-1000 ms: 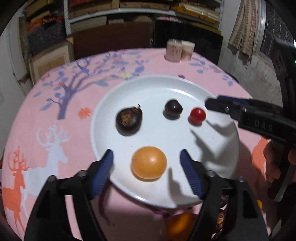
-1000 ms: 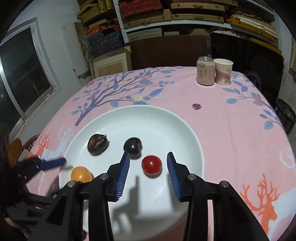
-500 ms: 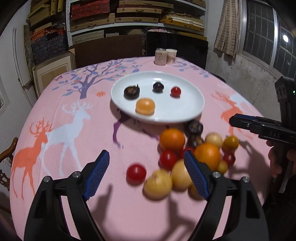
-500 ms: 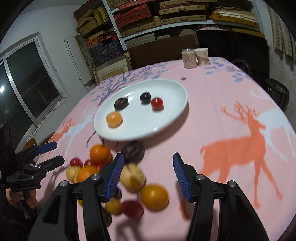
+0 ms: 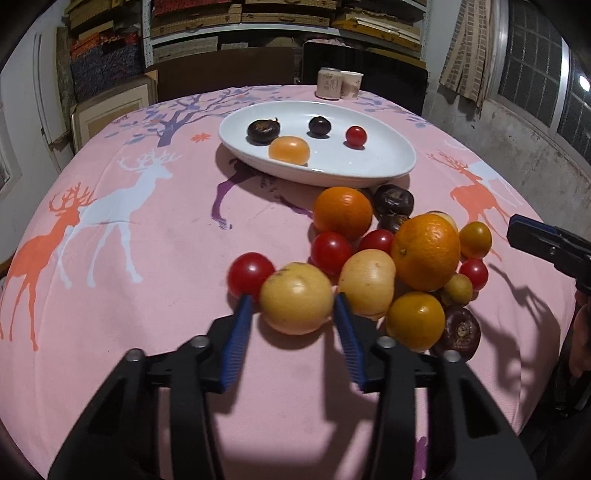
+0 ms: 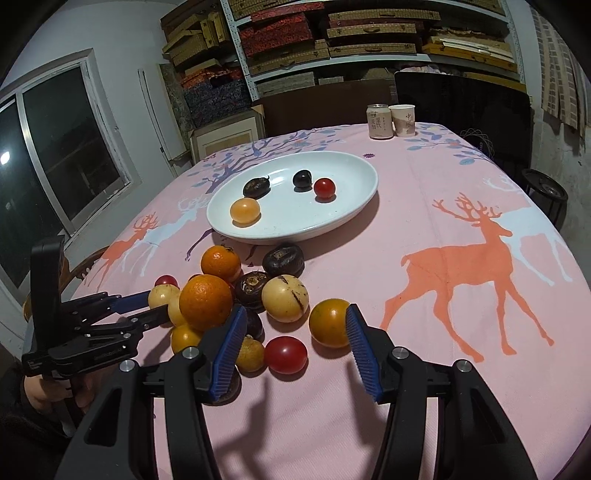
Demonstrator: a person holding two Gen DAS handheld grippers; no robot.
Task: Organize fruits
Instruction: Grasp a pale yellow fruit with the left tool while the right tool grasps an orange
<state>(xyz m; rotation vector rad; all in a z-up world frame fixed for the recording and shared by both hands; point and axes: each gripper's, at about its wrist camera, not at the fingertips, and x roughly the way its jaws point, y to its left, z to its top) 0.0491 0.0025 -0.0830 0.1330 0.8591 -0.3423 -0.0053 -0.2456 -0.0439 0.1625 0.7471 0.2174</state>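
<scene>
Left wrist view: left gripper [image 5: 293,308] jaws spread around yellow fruit [image 5: 296,297], contact unclear. Right gripper [image 6: 293,325] jaws wide over fruit pile [image 6: 236,299] beside white plate [image 6: 354,206] holding four fruits.

Drink can [image 6: 380,121] and paper cup [image 6: 402,120] side by side at bench's far edge; pink deer-print cloth [image 6: 461,258]; box-stacked shelves [image 6: 332,33] behind.
</scene>
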